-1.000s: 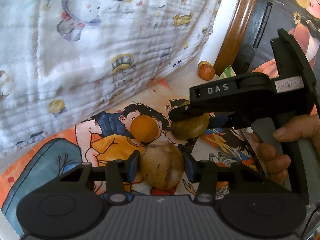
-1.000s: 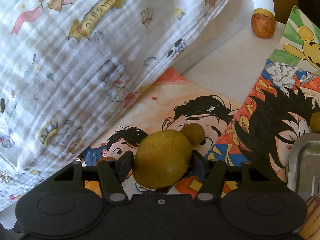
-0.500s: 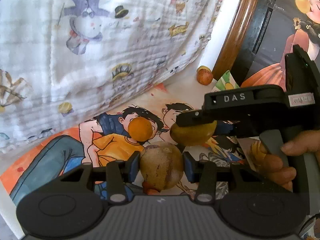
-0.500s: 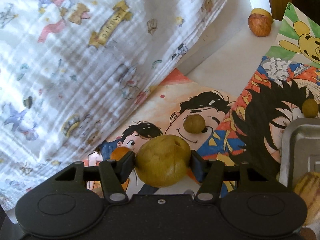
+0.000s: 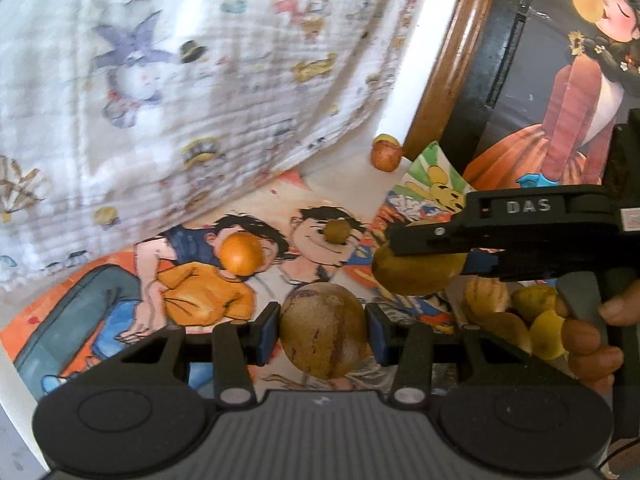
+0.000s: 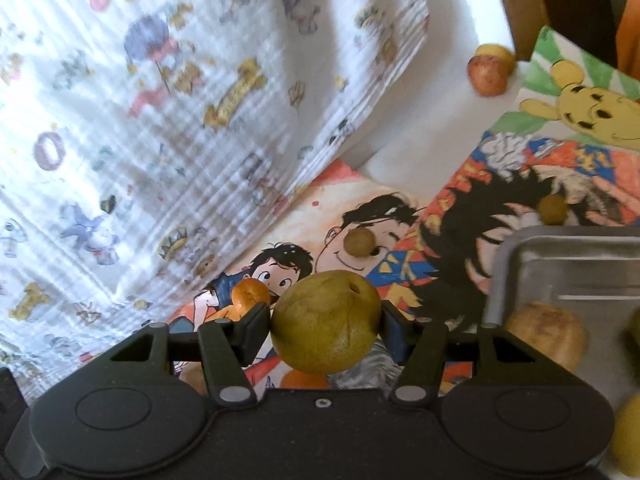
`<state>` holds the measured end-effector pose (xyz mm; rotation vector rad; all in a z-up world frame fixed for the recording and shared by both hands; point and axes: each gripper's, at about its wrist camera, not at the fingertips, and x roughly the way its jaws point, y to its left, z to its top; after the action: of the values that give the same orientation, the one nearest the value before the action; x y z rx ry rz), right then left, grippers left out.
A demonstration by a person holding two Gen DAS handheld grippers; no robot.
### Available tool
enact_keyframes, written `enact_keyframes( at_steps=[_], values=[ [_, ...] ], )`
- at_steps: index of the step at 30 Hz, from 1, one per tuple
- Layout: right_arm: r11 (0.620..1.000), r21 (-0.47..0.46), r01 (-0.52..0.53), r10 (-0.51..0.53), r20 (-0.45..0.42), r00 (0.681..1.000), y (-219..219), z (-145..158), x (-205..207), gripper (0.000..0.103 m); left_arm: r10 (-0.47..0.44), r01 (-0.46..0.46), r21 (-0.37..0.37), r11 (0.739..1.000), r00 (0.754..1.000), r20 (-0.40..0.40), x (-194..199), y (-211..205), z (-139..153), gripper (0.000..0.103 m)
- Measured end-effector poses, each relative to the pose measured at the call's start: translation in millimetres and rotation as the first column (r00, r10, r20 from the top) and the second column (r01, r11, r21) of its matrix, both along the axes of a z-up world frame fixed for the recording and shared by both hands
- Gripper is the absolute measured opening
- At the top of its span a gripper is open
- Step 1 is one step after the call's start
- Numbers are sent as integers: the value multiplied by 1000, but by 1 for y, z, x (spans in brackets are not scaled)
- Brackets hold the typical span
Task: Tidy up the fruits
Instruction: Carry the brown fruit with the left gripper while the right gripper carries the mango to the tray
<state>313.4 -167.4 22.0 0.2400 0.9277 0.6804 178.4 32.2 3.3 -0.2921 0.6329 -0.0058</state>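
Cloth (image 5: 168, 80): a white printed drape, seen hanging beyond the fingers in both views.
Surface (image 6: 432, 128): covered with cartoon posters (image 5: 192, 304); loose fruit is scattered on it ahead of the fingers.
Tray (image 6: 560, 256): metal, to the right of the right fingers; a tan fruit (image 6: 544, 332) is seen lying in it.
Right gripper (image 6: 326, 328): fingers pinching a green-yellow pear (image 6: 326, 326), held clear of the surface, left of the tray rim.
Left gripper (image 5: 322, 334): fingers pinching a brown mottled fruit (image 5: 322, 332), lifted above the posters.
Orange fruit (image 5: 241, 255): on the surface, ahead and left of the left fingers.
Small brown fruit (image 6: 359, 242): on the surface, beyond the right fingers.
Reddish fruit (image 6: 487, 74): far beyond, near the wooden frame.
Step in hand: judged as carrying; both fruits are gripped and none released.
Next move: the pear is to be brought rightward over the tray, lowered, and the fingers spread; the mottled fruit would follow.
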Motion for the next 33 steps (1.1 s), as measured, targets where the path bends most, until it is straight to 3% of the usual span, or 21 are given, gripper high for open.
enact_keyframes(
  at_steps=[8, 17, 33],
  values=[
    [997, 19, 73, -74, 27, 997, -75, 16, -13, 60, -82, 82, -13, 997, 996, 22, 3, -41, 7, 49],
    [986, 27, 167, -168, 53, 984, -157, 24, -41, 60, -223, 224, -44, 974, 975, 11, -2, -100, -3, 49],
    [973, -8, 232, -232, -9, 973, -213, -20, -70, 60, -365, 367, 13, 930, 929, -53, -3, -158, -20, 49]
  ],
)
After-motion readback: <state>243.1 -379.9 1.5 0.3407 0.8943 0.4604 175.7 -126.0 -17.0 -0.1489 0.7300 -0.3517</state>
